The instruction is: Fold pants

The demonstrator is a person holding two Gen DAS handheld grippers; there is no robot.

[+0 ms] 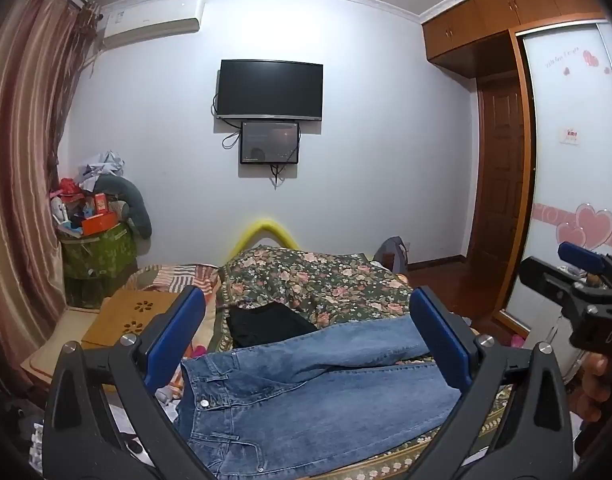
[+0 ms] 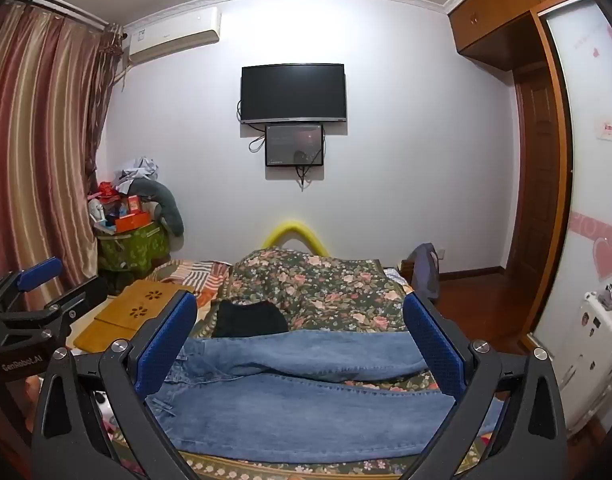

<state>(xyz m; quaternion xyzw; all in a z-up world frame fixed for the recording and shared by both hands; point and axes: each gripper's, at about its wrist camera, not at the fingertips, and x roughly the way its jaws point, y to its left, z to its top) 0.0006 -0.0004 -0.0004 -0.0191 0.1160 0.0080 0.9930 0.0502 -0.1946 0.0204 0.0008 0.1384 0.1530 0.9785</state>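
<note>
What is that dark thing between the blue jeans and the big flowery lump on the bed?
A folded black garment lies on the bed between the jeans and the flowery blanket mound. Both wrist views show it.

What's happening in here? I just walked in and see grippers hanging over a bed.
A person holds a two-finger gripper in each hand above a pair of blue jeans spread flat on the flowered bedspread. The left gripper and the right gripper are both open and hold nothing. The jeans lie unfolded, waistband towards the left gripper, legs running to the right. A black garment lies just behind them. Folding has not yet begun.
</note>
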